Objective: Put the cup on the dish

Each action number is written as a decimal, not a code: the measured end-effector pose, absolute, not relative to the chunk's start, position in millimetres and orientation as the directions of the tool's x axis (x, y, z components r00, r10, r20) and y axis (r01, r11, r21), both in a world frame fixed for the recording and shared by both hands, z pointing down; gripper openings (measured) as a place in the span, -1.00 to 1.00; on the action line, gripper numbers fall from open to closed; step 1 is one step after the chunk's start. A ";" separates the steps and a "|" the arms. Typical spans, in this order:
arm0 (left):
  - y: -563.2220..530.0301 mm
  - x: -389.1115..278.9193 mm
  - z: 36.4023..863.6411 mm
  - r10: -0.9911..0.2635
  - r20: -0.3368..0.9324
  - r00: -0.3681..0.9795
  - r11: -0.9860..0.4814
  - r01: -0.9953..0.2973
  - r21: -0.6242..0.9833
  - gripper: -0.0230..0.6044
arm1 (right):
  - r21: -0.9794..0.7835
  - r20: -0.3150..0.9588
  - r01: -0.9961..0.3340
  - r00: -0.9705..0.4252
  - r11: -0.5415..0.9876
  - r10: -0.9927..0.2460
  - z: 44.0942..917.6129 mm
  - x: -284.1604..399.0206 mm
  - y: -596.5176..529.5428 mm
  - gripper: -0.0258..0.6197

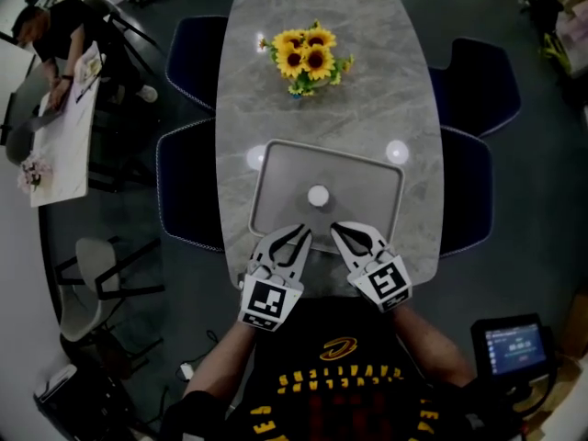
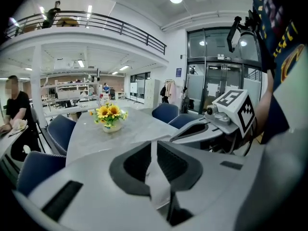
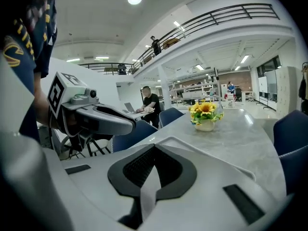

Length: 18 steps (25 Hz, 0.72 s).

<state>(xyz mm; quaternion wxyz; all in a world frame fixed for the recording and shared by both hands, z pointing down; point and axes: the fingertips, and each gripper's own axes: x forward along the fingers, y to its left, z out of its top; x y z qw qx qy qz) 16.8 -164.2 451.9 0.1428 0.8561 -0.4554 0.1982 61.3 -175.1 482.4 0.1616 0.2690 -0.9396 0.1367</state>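
A grey rectangular tray (image 1: 367,200) lies over the near half of the marble table (image 1: 276,26). My left gripper (image 1: 301,235) and right gripper (image 1: 338,231) sit side by side at the tray's near rim, each shut on it. In the left gripper view a pale strip of the rim (image 2: 156,182) shows between the dark pads (image 2: 139,162). In the right gripper view the pads (image 3: 139,165) meet over a similar strip. No cup or dish shows in any view. A bright round spot on the tray looks like a lamp's reflection.
A vase of sunflowers (image 1: 308,60) stands at the table's far middle. Dark blue chairs (image 1: 188,186) line both long sides. A person (image 1: 50,35) sits at a white table far left. A small screen (image 1: 514,345) glows at the lower right.
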 end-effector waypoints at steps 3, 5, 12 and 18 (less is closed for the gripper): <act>-162.4 20.0 432.3 -0.738 0.431 0.519 -0.551 -0.833 0.061 -0.92 | -0.181 0.350 -0.552 -0.809 0.814 -0.472 462.9 62.8 -175.5 -0.90; -157.6 22.2 418.9 -0.738 0.413 0.534 -0.560 -0.826 0.066 -0.92 | -0.178 0.336 -0.560 -0.808 0.810 -0.485 448.8 62.6 -174.3 -0.90; -156.7 28.2 400.8 -0.747 0.366 0.554 -0.567 -0.819 0.083 -0.92 | -0.179 0.271 -0.594 -0.796 0.785 -0.541 414.8 61.9 -185.3 -0.90; -159.6 26.6 402.3 -0.742 0.377 0.554 -0.562 -0.821 0.099 -0.92 | -0.162 0.260 -0.602 -0.791 0.782 -0.554 408.7 61.1 -187.4 -0.90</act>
